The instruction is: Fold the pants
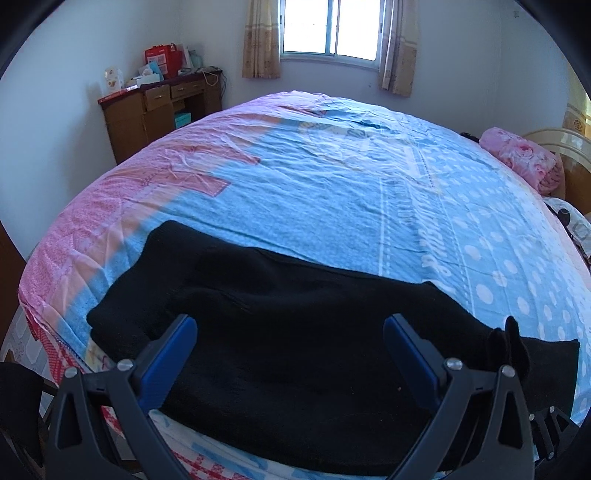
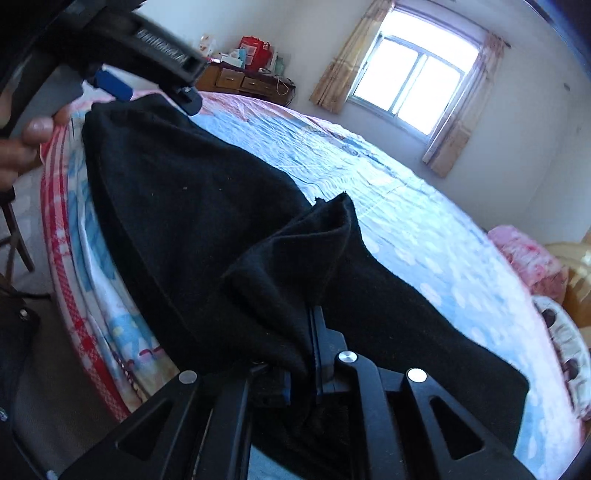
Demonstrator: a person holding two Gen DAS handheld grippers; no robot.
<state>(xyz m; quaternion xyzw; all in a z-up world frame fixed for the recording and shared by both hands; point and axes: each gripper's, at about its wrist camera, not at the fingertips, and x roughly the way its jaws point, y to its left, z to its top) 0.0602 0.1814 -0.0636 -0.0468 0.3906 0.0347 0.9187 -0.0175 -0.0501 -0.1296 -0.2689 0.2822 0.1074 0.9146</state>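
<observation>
The left gripper (image 1: pixel 290 328) is hovering over the near part of the black pants (image 1: pixel 295 332) with its blue-padded fingers (image 1: pixel 177 354) standing wide apart; nothing is lying between them, and whether the tips are touching the cloth cannot be told. Seen from the right wrist camera, this same tool is showing at the upper left, above the far end of the garment, with a person's hand (image 2: pixel 22 144) gripping its handle.

The right gripper (image 2: pixel 301 354) is pinching a bunched fold of the pants between jaws that are pressed nearly together. The fold is rising in a peak just ahead of the fingers and is draping back over them, hiding the pads almost entirely.

The pants are lying across the near edge of the bed (image 1: pixel 332 192), running from side to side. The bulk is resting flat on the sheet; one end is being held up by the right gripper. In the left wrist view this raised end is appearing as a small dark tuft at the right of the garment.

The bed is carrying a blue and pink printed sheet. A rolled pink blanket (image 1: pixel 524 158) is sitting at the far right edge, well apart from the pants. A brown wooden desk (image 1: pixel 155 110) is standing against the far wall, left of a curtained window (image 1: pixel 332 29).
</observation>
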